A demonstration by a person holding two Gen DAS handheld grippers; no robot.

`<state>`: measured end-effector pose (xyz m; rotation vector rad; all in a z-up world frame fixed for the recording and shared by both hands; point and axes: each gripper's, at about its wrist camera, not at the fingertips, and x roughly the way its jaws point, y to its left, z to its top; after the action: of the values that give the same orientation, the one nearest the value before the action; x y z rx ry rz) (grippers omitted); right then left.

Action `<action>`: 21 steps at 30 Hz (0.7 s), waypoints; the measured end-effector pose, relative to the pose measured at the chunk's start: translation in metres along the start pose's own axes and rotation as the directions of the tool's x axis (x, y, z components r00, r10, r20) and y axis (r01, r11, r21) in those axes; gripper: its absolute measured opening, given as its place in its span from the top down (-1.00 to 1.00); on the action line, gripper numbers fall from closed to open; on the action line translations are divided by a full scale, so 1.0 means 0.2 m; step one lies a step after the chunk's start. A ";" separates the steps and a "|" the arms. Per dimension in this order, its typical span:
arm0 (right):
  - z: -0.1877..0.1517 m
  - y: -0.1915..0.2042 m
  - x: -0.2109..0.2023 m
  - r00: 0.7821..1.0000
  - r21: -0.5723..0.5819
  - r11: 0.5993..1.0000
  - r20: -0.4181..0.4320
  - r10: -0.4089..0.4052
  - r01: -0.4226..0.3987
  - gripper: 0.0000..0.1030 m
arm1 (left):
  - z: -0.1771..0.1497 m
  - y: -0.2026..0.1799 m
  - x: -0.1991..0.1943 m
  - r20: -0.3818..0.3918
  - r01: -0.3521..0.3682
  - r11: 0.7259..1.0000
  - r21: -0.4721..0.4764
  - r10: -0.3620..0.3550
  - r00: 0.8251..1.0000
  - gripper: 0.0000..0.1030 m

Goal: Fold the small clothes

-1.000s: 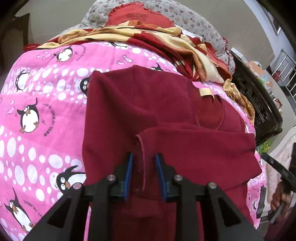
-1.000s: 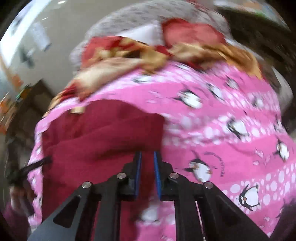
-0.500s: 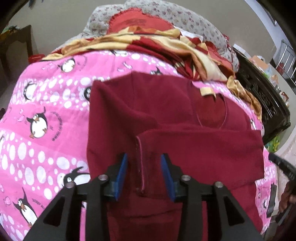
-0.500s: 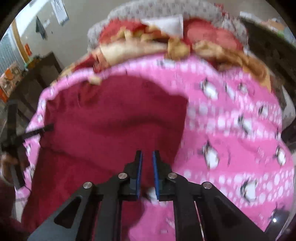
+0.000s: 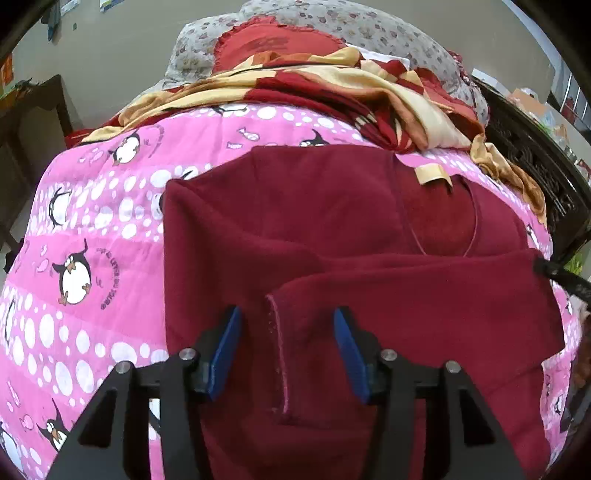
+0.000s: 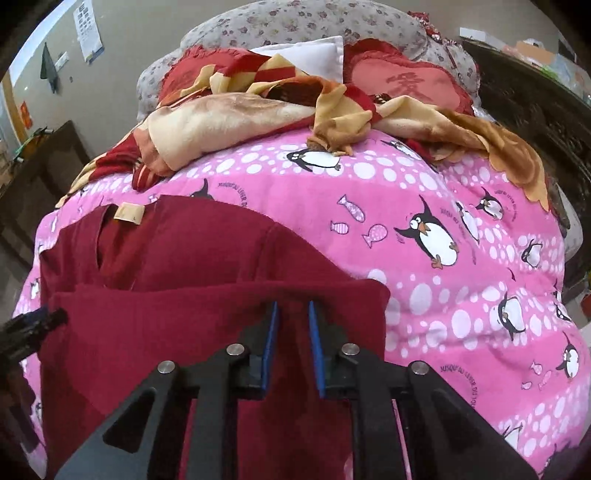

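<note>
A maroon long-sleeved top [image 5: 295, 214] lies on a pink penguin blanket [image 5: 85, 229], with a sleeve [image 5: 406, 295] folded across its body. My left gripper [image 5: 286, 321] is open above the sleeve's cuff and holds nothing. In the right wrist view the same top [image 6: 184, 258] lies to the left on the blanket [image 6: 461, 295]. My right gripper [image 6: 291, 314] hovers over the folded sleeve edge with its jaws a narrow gap apart, holding nothing. The right gripper's tip [image 5: 557, 275] shows at the left wrist view's right edge, and the left gripper's tip [image 6: 33, 325] at the right wrist view's left edge.
A red and tan patterned blanket [image 5: 332, 88] and floral pillows [image 6: 295, 26] are piled at the bed's far end. Dark wooden furniture [image 5: 535, 166] stands along the right side, and more dark furniture [image 6: 33, 177] on the left.
My left gripper has opened wider, let go of the sleeve cuff and drawn back. My right gripper has swung left over the top and opened slightly.
</note>
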<state>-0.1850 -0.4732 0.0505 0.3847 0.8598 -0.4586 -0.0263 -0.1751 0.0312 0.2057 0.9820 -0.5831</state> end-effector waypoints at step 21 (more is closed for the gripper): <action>-0.28 -0.02 -0.23 1.000 -0.020 0.999 -0.016 0.025 -0.026 0.47 | -0.01 0.01 -0.03 -0.008 0.012 1.000 -0.026 -0.012 1.000 -0.14</action>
<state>-0.2481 -0.4377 0.0533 0.3804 0.8733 -0.4233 -0.0289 -0.1709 0.0345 0.1789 0.9986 -0.5804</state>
